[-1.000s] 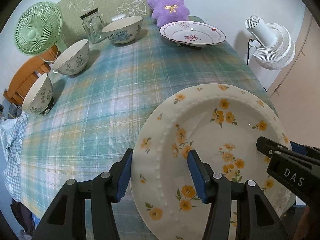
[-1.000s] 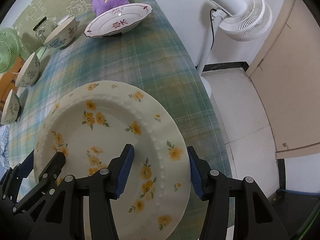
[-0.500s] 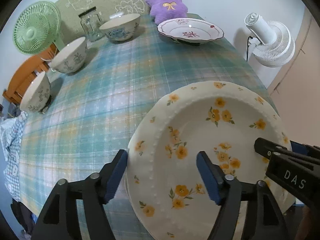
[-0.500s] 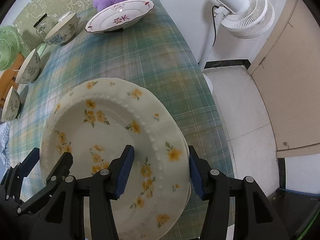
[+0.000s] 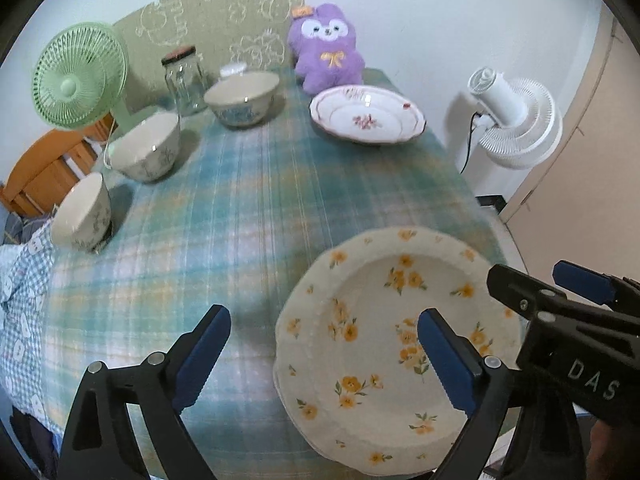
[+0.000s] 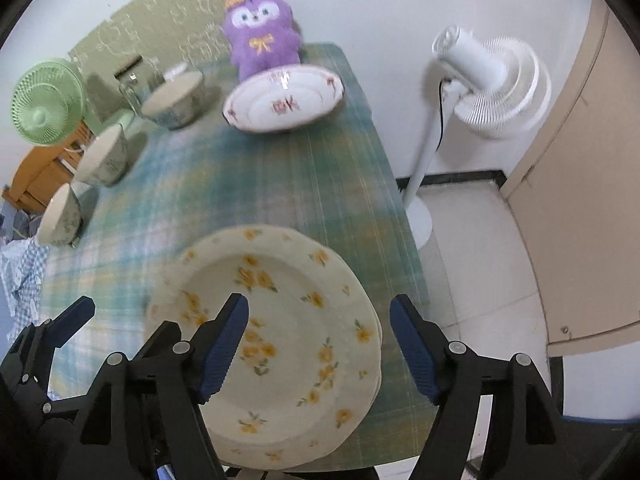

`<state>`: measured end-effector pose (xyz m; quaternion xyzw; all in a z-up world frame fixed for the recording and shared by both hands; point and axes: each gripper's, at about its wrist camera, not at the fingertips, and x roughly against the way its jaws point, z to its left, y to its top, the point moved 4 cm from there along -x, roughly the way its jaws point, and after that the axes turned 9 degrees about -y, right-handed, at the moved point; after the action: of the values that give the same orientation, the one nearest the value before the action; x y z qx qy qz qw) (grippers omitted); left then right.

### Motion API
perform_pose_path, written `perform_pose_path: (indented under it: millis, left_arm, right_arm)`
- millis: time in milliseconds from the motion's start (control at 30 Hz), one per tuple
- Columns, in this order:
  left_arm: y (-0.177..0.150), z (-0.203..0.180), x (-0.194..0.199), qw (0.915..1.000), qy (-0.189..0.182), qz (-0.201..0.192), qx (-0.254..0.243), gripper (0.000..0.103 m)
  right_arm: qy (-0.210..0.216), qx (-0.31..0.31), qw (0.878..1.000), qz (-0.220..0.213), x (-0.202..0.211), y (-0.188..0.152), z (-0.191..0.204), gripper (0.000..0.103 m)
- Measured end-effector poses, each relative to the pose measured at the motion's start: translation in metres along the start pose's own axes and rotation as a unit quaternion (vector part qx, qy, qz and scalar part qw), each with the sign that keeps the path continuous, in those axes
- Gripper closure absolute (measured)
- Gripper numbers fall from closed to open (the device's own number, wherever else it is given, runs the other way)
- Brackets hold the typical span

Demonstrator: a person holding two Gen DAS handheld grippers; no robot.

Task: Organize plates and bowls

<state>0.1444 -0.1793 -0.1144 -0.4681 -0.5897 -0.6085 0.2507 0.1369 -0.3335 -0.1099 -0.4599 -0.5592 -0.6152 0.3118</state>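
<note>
You have just set the yellow-flowered plate on its stack on the bench, both hand-held grippers, left and right, having just been opening and now clear of it; next, fetch the pink-flowered plate.

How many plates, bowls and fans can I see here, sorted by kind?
Bowls: 3, far bowl, middle bowl, near bowl
Plates: 3, pink-flowered plate plus yellow-flowered stack, which shows two rims
Fans: 2, green fan, white fan
Total: 8
</note>
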Motion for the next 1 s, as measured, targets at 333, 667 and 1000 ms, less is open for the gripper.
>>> perform_pose_path:
  millis: [333, 667, 1000]
  left_arm:
    - [0.038, 0.011, 0.044, 0.9987, -0.023, -0.043, -0.014, 0.007]
    - [0.084, 0.022, 0.050, 0.9978, -0.018, -0.062, -0.016, 0.008]
    - [0.142, 0.018, 0.010, 0.9977, 0.001, -0.068, 0.002, 0.010]
  right_arm:
    - [-0.021, -0.003, 0.998, -0.067, 0.059, 0.028, 0.024, 0.027]
    - [-0.016, -0.005, 0.995, -0.095, 0.074, 0.075, 0.036, 0.027]
    - [-0.003, 0.011, 0.995, -0.104, 0.043, 0.140, 0.037, 0.027]
